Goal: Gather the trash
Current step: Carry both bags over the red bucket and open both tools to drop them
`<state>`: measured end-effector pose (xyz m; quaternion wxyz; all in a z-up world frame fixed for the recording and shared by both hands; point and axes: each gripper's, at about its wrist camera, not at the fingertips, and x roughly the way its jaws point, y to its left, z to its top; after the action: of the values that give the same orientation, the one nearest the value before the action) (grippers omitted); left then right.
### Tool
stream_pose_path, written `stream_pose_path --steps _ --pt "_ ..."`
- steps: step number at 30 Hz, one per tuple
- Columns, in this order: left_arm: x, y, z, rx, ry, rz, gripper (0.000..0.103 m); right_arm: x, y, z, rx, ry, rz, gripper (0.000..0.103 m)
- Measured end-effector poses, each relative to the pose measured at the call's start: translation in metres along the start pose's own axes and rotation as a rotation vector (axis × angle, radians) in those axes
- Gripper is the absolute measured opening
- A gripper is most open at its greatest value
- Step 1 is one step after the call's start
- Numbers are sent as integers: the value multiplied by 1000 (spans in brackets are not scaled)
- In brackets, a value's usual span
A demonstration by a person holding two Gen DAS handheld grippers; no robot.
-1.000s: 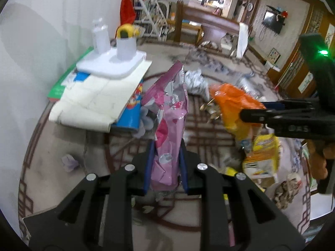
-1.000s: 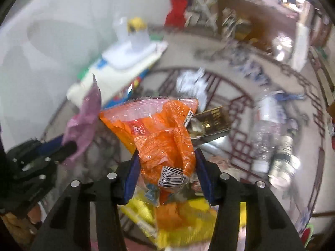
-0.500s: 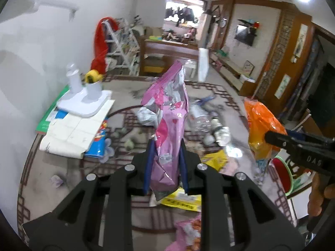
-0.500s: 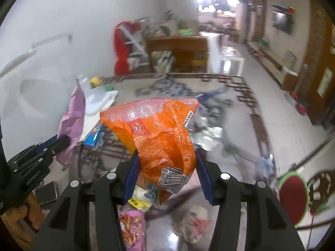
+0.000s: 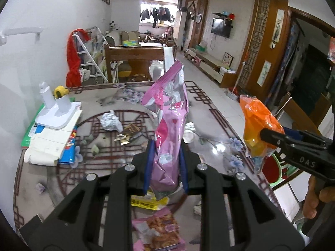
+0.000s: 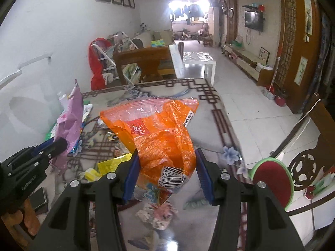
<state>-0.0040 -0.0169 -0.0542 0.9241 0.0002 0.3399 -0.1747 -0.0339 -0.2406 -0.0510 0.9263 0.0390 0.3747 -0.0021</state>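
My left gripper [image 5: 165,165] is shut on a pink snack bag [image 5: 169,121], held upright above the glass table [image 5: 117,104]. My right gripper [image 6: 167,175] is shut on an orange snack bag [image 6: 159,133] with a barcode, held above the table's right side. In the left wrist view the orange bag [image 5: 257,127] and right gripper show at the right. In the right wrist view the pink bag [image 6: 71,123] and left gripper show at the left. Loose trash lies on the table: a crumpled white wrapper [image 5: 111,121], a brown wrapper [image 5: 129,133], a yellow packet [image 5: 148,202], a pink cookie packet [image 5: 159,232].
A white stand with bottle and cup [image 5: 54,113] sits on stacked papers and books [image 5: 50,140] at the table's left. A wooden chair [image 5: 134,60] stands at the far end. A red-and-green round thing [image 6: 270,177] lies at the table's right edge.
Both grippers have lifted and tilted up with their bags; the view has gone from the tabletop to the room beyond. The right gripper has moved toward the table's right edge.
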Motion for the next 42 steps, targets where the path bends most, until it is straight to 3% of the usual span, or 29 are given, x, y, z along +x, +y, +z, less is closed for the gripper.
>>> stream_pose_path --steps 23,32,42 --pt "45 -127 12 37 50 6 22 -9 -117 6 -1 -49 -6 50" --pt "66 -197 24 125 16 -58 22 2 -192 -13 101 27 -62 50" --pt "118 -273 19 188 75 -224 23 4 -275 -40 269 70 -157 50"
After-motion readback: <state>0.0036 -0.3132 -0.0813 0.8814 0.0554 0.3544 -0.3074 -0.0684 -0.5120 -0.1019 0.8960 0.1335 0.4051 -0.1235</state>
